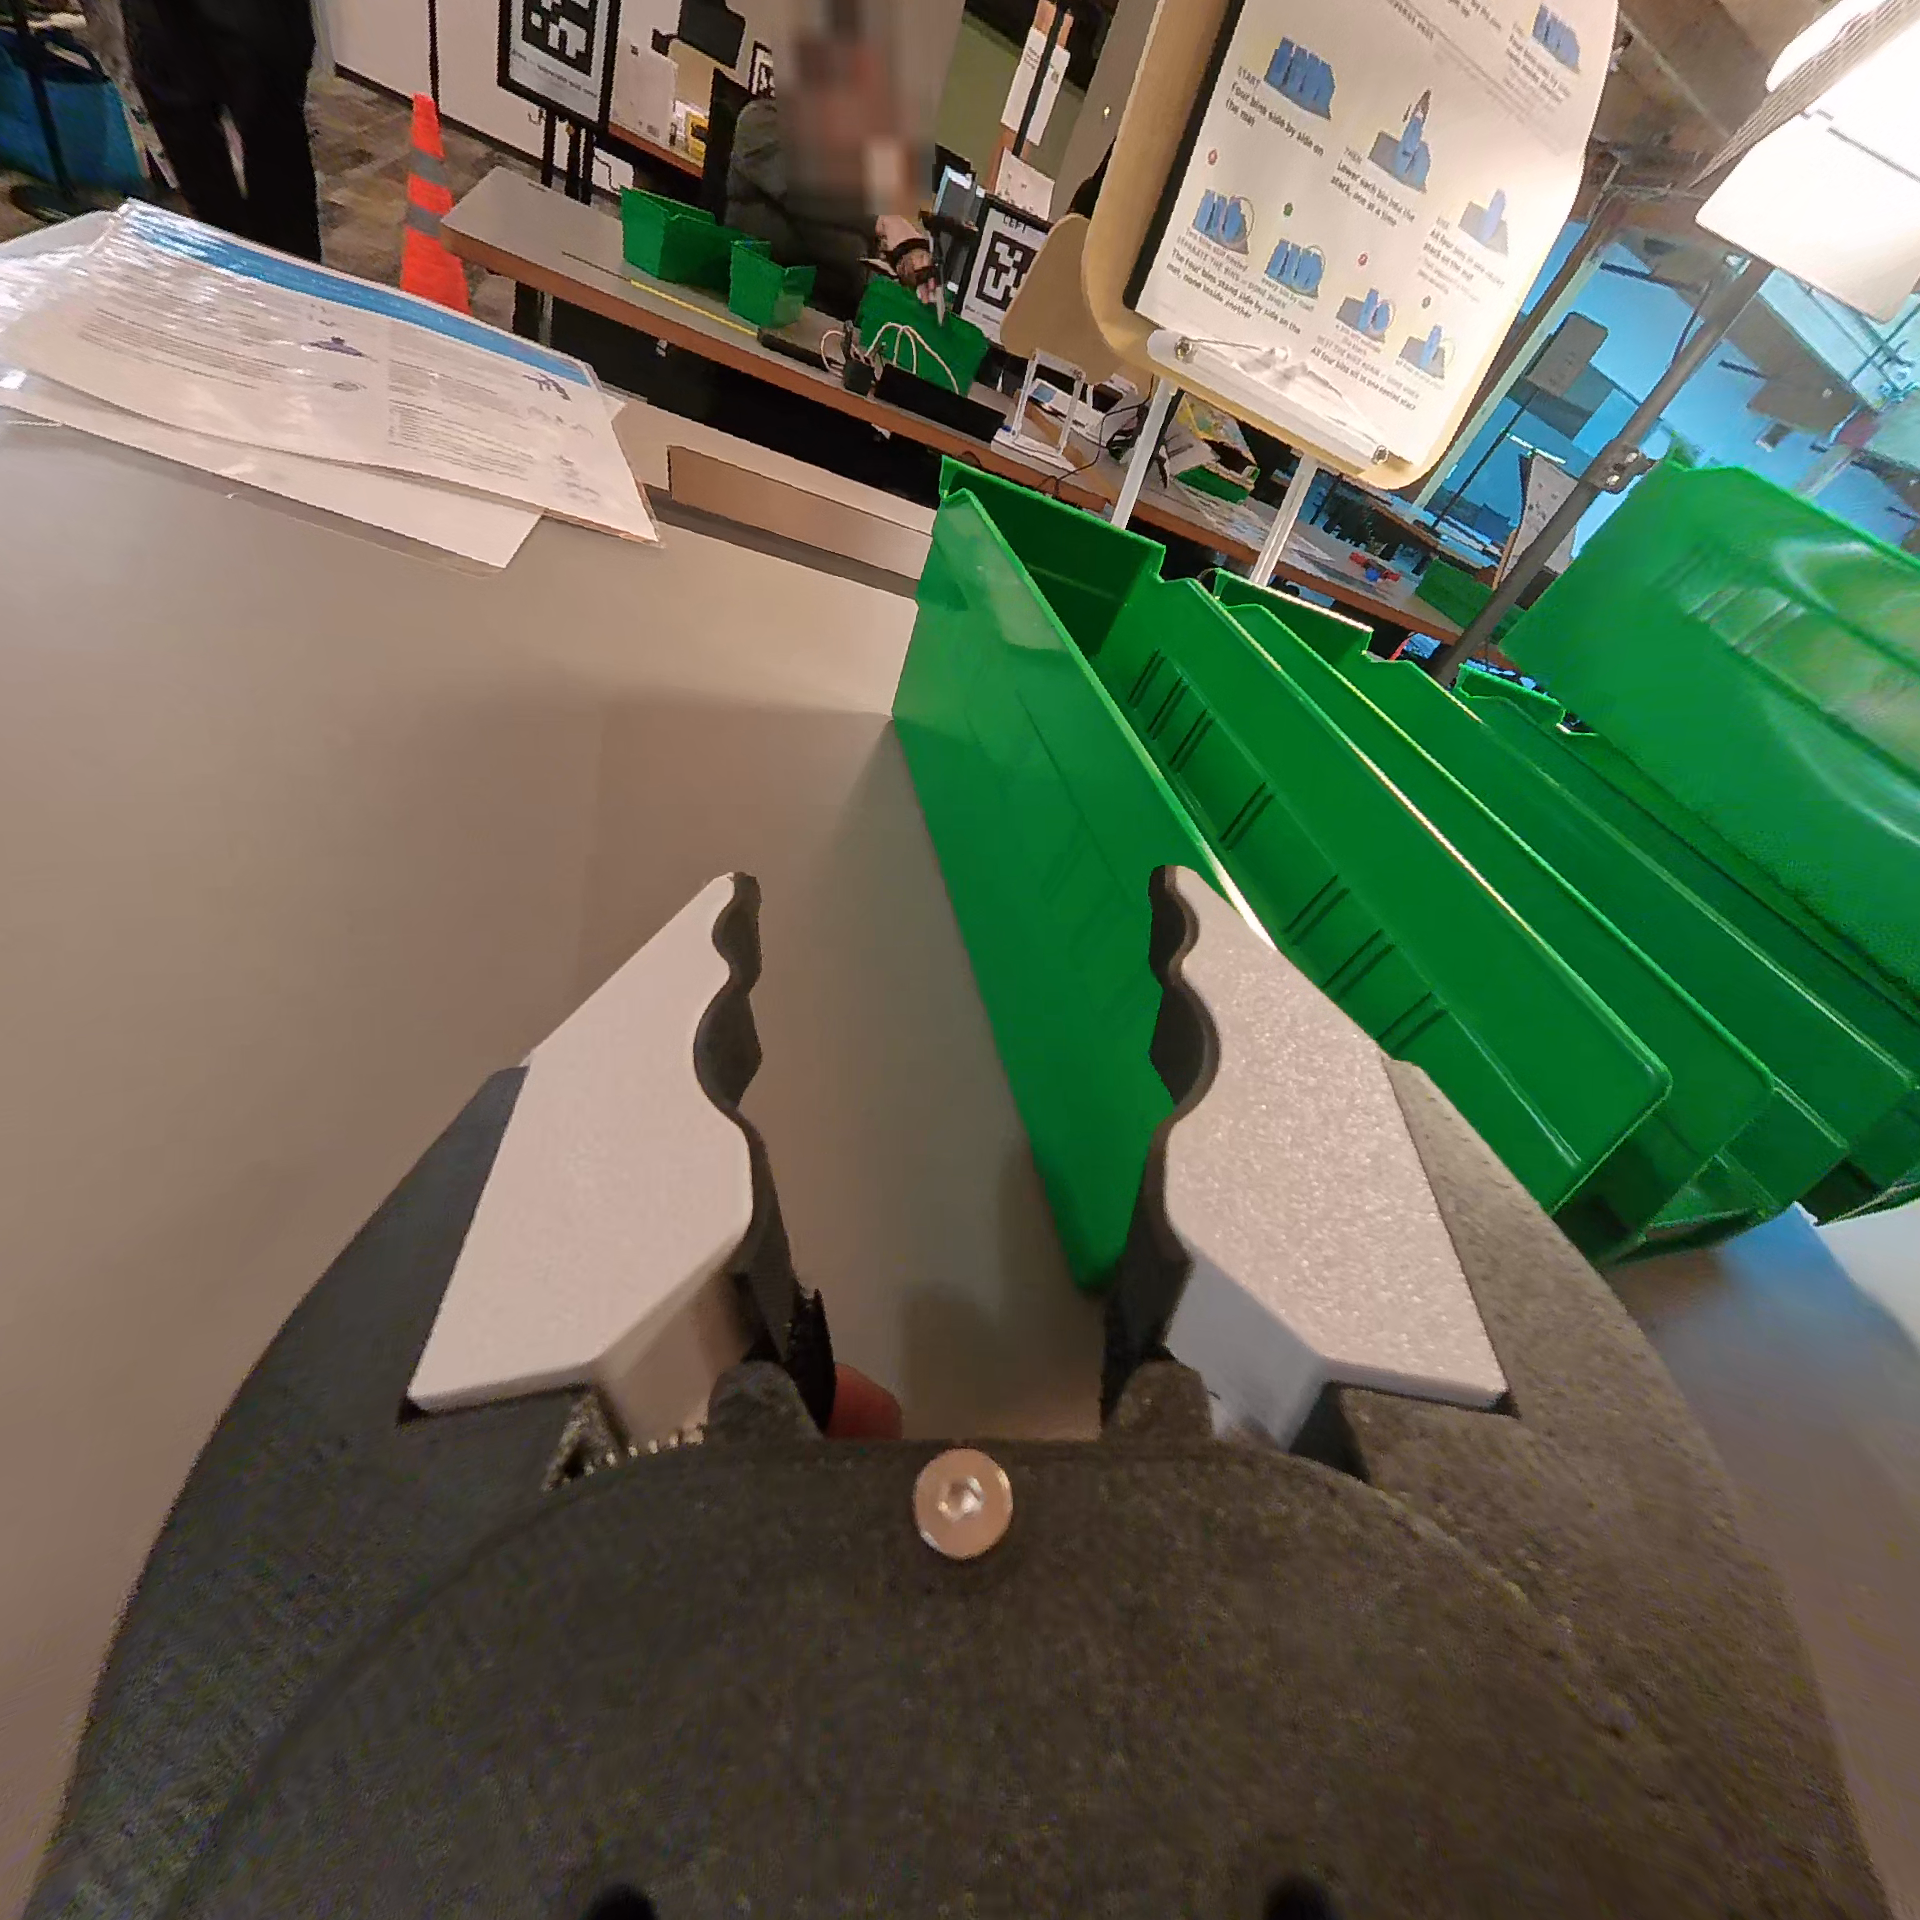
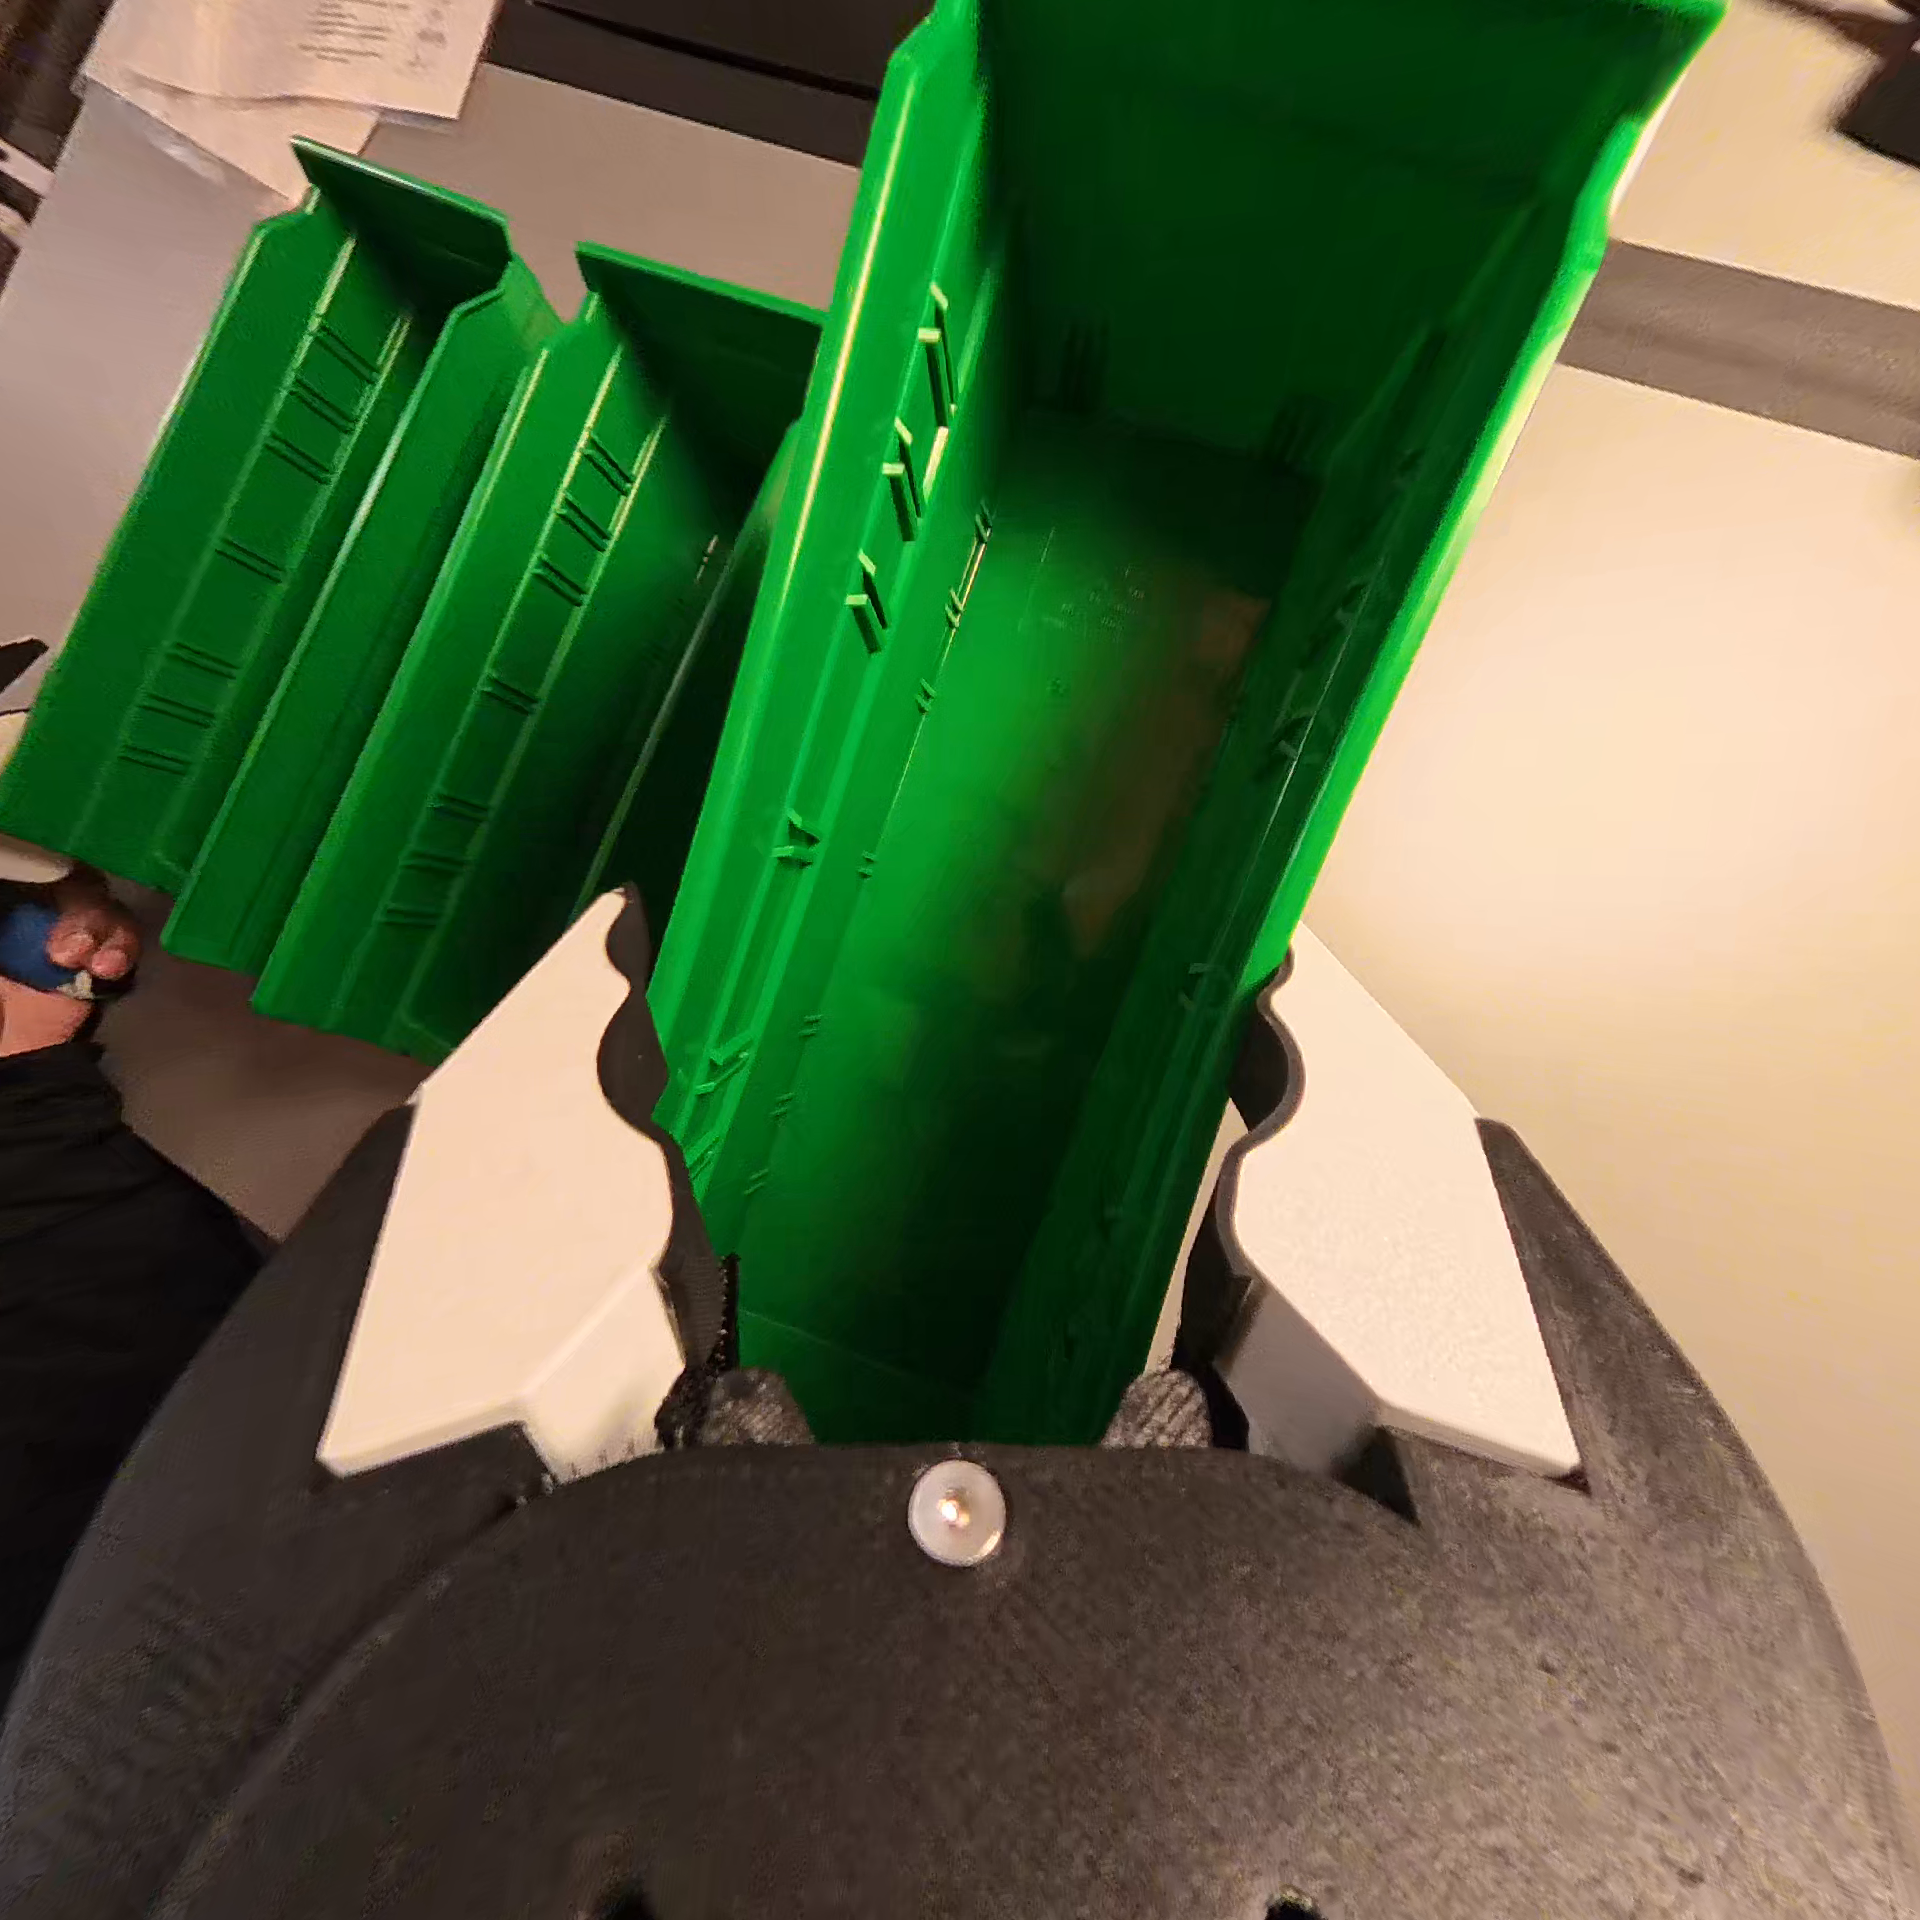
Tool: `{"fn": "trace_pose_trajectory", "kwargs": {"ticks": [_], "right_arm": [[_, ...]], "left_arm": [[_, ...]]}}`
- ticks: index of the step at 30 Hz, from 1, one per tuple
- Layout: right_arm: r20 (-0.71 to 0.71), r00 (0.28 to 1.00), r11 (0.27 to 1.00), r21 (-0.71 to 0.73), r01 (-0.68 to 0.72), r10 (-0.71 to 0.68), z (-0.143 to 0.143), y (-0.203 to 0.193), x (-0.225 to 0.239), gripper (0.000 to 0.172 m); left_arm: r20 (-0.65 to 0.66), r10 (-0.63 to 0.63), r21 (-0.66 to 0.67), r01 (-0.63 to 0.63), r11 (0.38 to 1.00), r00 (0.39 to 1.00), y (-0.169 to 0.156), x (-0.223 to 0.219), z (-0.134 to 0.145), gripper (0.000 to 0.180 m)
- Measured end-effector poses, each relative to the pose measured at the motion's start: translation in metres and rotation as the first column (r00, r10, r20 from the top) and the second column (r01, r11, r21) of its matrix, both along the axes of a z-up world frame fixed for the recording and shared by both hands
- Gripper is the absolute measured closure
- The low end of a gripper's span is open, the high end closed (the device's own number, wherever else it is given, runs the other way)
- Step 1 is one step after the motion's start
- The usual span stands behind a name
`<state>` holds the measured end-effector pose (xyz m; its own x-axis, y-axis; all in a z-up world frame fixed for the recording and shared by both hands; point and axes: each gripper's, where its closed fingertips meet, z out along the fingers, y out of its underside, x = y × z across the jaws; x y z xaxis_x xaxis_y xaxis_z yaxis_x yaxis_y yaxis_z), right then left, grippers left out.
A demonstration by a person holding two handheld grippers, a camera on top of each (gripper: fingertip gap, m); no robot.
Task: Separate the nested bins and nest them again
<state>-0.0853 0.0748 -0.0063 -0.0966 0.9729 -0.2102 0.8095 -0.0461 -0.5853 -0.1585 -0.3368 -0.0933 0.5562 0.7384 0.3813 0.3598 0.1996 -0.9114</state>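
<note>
The right gripper (image 2: pixel 951 956) clamps a lifted green bin (image 2: pixel 1091 644) beside two table-standing bins (image 2: pixel 343 582). The left gripper (image 1: pixel 951 914) hangs released. A tilt could snag their rims.

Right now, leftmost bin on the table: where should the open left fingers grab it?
Grip the leftmost bin by its long left wall, coming down from above so the left gripper straddles the thin upright wall, one finger outside, one inside. Probably simplest: that wall is nearest.

Lab or data-collection workspace. Grey table (image 1: pixel 312 831) with printed sheets (image 1: pixel 312 384) at 10 o'clock; instruction poster (image 1: pixel 1351 208) on a stand at 1 o'clock; fiducial marker boards (image 1: pixel 556 52), orange traffic cone (image 1: pixel 431 208), second workbench (image 1: pixel 623 301) with green bins (image 1: pixel 675 234) at 12 o'clock.
</note>
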Motion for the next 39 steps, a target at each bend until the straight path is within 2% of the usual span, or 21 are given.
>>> {"fn": "trace_pose_trajectory", "kwargs": {"ticks": [5,14,21,25,33,36,39], "right_arm": [[0.015,0.998,0.998,0.010,0.055,-0.055,-0.014,0.010,-0.002,0.058],[0.076,0.994,0.994,0.086,0.069,-0.075,-0.057,0.008,-0.007,0.054],[0.085,0.993,0.992,0.104,0.077,-0.086,-0.060,0.008,-0.008,0.053],[0.110,0.990,0.984,0.169,0.065,-0.084,-0.069,0.008,-0.010,0.051],[0.095,0.991,0.980,0.183,0.077,-0.095,-0.076,0.008,-0.011,0.041],[0.092,0.992,0.983,0.171,0.074,-0.091,-0.074,0.006,-0.009,0.039],[0.051,0.996,0.982,0.174,0.067,-0.077,-0.060,0.005,-0.007,0.038]], "left_arm": [[0.004,-0.009,-0.005,0.009,1.000,1.000,0.002,0.000,-0.001,0.105],[-0.006,-0.012,-0.022,0.012,1.000,1.000,0.004,0.002,-0.001,0.106],[-0.005,-0.019,-0.038,0.019,0.999,1.000,0.007,0.003,-0.002,0.106],[-0.010,-0.020,-0.045,0.020,0.999,1.000,0.007,0.003,-0.002,0.106],[-0.011,-0.025,-0.046,0.025,0.999,1.000,0.009,0.004,-0.002,0.107],[-0.010,-0.027,-0.044,0.027,0.999,1.000,0.009,0.004,-0.002,0.107],[-0.009,-0.028,-0.041,0.028,0.999,1.000,0.009,0.004,-0.001,0.107]]}}
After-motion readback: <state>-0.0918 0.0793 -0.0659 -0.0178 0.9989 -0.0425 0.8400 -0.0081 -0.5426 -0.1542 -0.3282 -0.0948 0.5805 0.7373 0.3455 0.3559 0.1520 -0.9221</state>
